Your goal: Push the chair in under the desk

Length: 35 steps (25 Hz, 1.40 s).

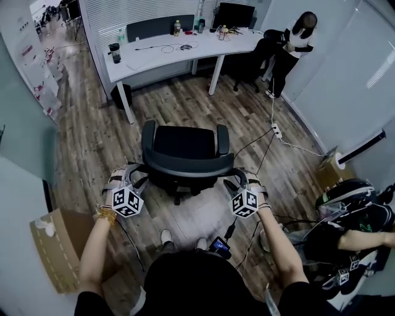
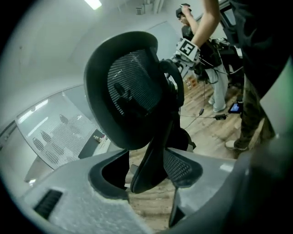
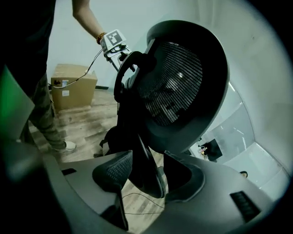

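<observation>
Trailing right of chair (image 1: 185, 151), short of desk (image 1: 179, 52): cable (image 1: 262, 148), power strip (image 1: 277, 131).

Black sleeves (image 1: 92, 302), bracelet (image 1: 106, 213), marker-cubed left gripper (image 1: 137, 176), right gripper (image 1: 237, 179)

We see a floor (image 1: 185, 105) of brown wood planks. At the far end stands a long white tabletop (image 1: 185, 52) on white legs. Behind it, white blinds (image 1: 142, 11) cover the wall. A dark bin (image 1: 118, 95) sits by its left leg. A pale glass wall (image 1: 345, 68) runs along the right. A brown cardboard box (image 1: 55, 247) rests on the floor at the left. A long light (image 2: 93, 3) glows on the ceiling.
</observation>
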{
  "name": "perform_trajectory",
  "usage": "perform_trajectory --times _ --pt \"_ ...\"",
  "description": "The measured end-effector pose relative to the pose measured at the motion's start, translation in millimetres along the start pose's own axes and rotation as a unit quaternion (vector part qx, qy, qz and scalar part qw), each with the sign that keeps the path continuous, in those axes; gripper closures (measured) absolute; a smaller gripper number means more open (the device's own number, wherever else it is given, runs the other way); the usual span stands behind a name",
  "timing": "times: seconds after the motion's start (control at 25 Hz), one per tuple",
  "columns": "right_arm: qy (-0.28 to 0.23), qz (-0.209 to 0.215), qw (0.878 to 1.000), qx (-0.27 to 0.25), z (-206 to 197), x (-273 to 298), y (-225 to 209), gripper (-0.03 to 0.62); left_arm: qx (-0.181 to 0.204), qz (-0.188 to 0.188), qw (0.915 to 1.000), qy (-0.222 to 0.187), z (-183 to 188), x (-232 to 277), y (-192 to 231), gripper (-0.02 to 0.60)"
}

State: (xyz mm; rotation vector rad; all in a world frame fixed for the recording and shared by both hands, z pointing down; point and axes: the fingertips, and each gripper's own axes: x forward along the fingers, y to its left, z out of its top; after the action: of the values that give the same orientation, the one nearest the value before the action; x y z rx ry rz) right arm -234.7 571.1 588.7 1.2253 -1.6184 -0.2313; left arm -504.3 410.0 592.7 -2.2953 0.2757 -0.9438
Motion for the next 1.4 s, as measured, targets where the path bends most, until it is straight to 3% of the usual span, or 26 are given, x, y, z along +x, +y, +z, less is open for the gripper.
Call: perform_trajectory --times 0.12,0.36,0.56,0.64,0.88,1.12,1.4 --pt "0.004 -0.002 0.999 -0.032 -1.5 -0.6 -0.4 0.406 0.036 -0.018 0.999 0.021 -10.2 10.1 0.2 0.339" --pt "0.047 0.023 0.997 -0.056 -24.5 4.6 5.8 0.375 0.061 -0.057 0.9959 0.037 -19.4 28.4 -4.4 0.325" --pt "0.062 0.06 0.993 -0.086 -17.8 23.1 7.8 0.392 0.055 -0.085 0.994 0.042 -20.8 45.0 -8.7 0.328" --pt "0.071 0.066 0.99 -0.098 -17.2 26.0 10.2 0.431 0.05 -0.099 0.9929 0.043 -22.7 51.1 -17.2 0.379" --pt "0.087 0.088 0.989 -0.076 -19.6 27.4 5.9 0.433 0.047 -0.096 0.9937 0.034 -18.3 56.1 -17.3 0.38" --pt "0.106 0.142 0.983 -0.044 -20.7 36.6 10.2 0.428 0.046 -0.102 0.9932 0.032 -18.1 57.4 -17.8 0.383" --pt "0.116 0.14 0.982 -0.038 -21.5 42.0 11.5 0.434 0.045 -0.108 0.9928 0.027 -19.3 60.1 -17.5 0.383"
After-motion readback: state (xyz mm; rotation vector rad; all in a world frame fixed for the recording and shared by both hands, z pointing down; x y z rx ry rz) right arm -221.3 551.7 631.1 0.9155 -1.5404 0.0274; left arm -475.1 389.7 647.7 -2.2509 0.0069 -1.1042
